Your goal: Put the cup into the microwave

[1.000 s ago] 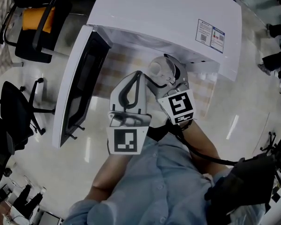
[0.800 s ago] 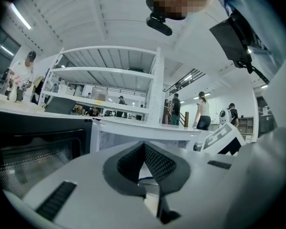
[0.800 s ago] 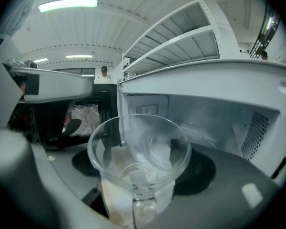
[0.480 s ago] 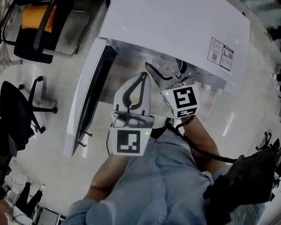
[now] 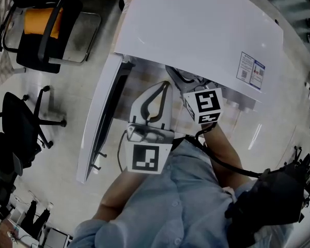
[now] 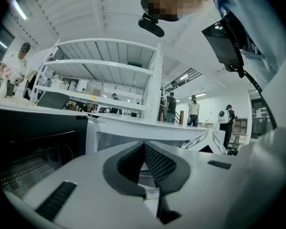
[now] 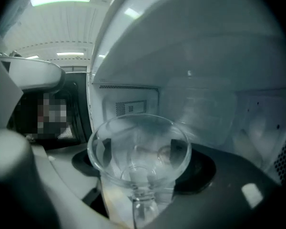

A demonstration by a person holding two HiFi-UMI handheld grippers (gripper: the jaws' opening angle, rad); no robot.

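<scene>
Clear, round-rimmed glass cup (image 7: 138,132) in the right gripper (image 7: 139,173)

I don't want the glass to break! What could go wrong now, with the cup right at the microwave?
1. The glass cup is smooth and sits only between the right gripper's jaws, so it might slip and shatter.
2. It is at the microwave opening, so its rim could bump the edge or an inner wall.
3. The left gripper, jaws shut and empty, is close to the open door and might knock it.
</scene>
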